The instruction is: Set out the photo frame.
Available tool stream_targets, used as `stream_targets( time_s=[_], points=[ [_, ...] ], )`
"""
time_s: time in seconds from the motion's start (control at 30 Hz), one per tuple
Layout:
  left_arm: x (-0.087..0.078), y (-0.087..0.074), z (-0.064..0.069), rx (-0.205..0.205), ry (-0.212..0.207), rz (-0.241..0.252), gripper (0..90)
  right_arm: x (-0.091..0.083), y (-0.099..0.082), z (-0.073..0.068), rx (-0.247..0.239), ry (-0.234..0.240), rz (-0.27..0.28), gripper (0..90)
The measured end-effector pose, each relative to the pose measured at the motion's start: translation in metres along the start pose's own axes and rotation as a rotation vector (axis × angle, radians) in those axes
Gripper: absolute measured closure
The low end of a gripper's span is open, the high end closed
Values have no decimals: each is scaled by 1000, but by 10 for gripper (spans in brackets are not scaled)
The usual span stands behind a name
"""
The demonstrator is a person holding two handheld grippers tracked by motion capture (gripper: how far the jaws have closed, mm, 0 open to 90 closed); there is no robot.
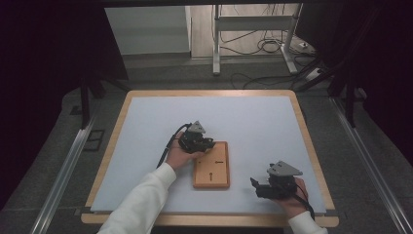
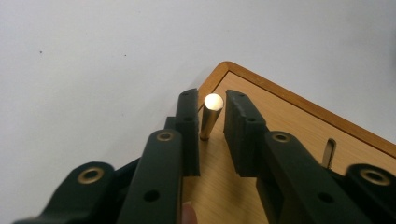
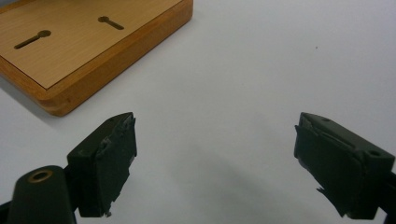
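Left claw [image 2: 212, 116] nearly closed around the upright brass peg [image 2: 210, 116] at the wooden board [image 2: 289, 121] corner, not yet pulled; right claw [image 3: 215, 158] wide open, empty, lower right.

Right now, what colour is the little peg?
Shiny gold peg, clearest in the left gripper view.

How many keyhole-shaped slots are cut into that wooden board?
2. One slot lies near the board's front end, toward the person; the other slot sits nearer the middle, turned crosswise. The left tool covers the far end, so another may be hidden there.
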State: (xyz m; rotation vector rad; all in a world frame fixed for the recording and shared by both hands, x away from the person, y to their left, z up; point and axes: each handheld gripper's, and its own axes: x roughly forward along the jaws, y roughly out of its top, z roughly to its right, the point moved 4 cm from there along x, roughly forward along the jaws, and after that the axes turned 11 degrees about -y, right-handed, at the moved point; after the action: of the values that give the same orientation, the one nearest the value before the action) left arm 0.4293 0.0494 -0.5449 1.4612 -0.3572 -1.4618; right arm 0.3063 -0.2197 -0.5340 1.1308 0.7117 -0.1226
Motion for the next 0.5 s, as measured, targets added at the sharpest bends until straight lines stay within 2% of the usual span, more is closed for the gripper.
stream_targets(
  time_s=[0.07, 0.27, 0.43, 0.5],
  points=[
    [0, 0, -1, 7, 3, -6, 781, 0, 0, -1, -2, 2, 2, 131],
    [0, -1, -3, -34, 0, 2, 830, 0, 0, -1, -8, 7, 0, 131],
    [0, 0, -4, -42, -8, 6, 837, 0, 0, -3, -15, 9, 6, 131],
    [-1, 0, -5, -45, -15, -9, 837, -2, 2, -5, -30, 11, 12, 132]
  ],
)
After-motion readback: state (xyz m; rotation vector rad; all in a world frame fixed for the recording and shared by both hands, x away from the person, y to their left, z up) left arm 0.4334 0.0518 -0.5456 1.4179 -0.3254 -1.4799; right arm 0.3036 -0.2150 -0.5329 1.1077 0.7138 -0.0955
